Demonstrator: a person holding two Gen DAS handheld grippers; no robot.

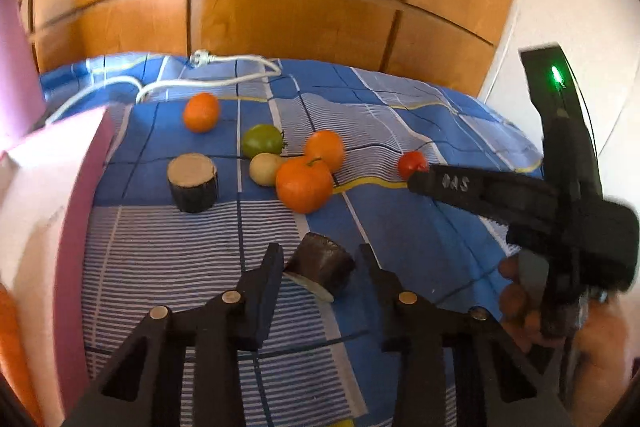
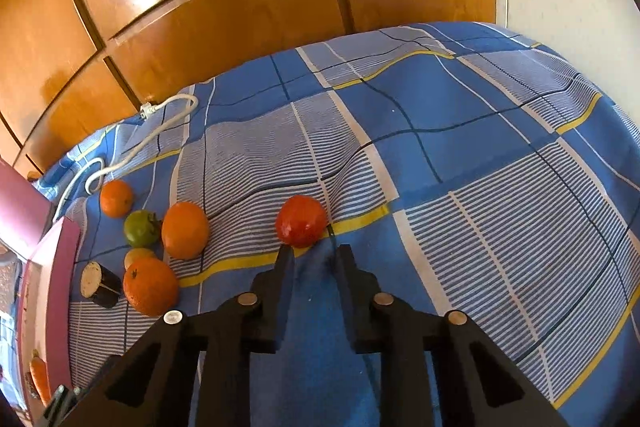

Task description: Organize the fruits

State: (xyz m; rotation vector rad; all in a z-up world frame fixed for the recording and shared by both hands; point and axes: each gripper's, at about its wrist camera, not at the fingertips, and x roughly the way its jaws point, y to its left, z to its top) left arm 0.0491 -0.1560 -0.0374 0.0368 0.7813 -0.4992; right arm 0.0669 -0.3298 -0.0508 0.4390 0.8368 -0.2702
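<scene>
Left gripper [image 1: 320,259] open around a dark eggplant chunk [image 1: 322,265], right gripper [image 2: 313,255] open, empty, just short of the red tomato [image 2: 301,221]

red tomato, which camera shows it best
The right wrist view: the red tomato sits large and whole just beyond the open right tool. In the left wrist view it is small, far off and partly hidden behind that tool's tip.

Only one bit of writing could be read. The letters "DAS" stood in raised gray print on the black finger of the right gripper [image 1: 416,183], seen from the left wrist camera. No other words, numbers or signs could be read anywhere else.
</scene>
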